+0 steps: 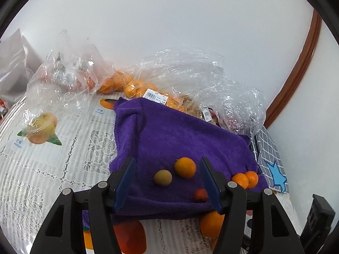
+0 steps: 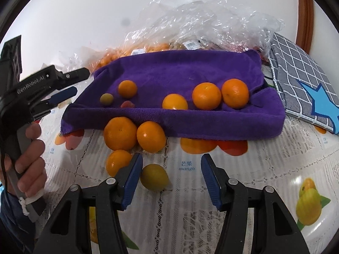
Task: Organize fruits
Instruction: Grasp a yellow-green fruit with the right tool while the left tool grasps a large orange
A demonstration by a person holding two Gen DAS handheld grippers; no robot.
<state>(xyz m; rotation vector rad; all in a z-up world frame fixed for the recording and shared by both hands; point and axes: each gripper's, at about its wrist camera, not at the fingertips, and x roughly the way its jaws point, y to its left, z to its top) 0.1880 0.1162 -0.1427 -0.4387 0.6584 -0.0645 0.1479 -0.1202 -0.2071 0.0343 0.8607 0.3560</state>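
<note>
Over the purple towel (image 1: 182, 135), my left gripper (image 1: 167, 182) hangs with fingers spread, empty, above an orange (image 1: 185, 167) and a greenish fruit (image 1: 162, 177). My right gripper (image 2: 169, 177) is spread too, a yellow-green fruit (image 2: 154, 177) lying between its fingers on the tablecloth (image 2: 243, 169), untouched.

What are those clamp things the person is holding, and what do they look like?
Each is a handheld black plastic gripper with two fingers lined with blue pads. The left gripper carries white lettering on its body, a grey handle and a white cord. The hand gripping it wears a dark blue sleeve.
</note>
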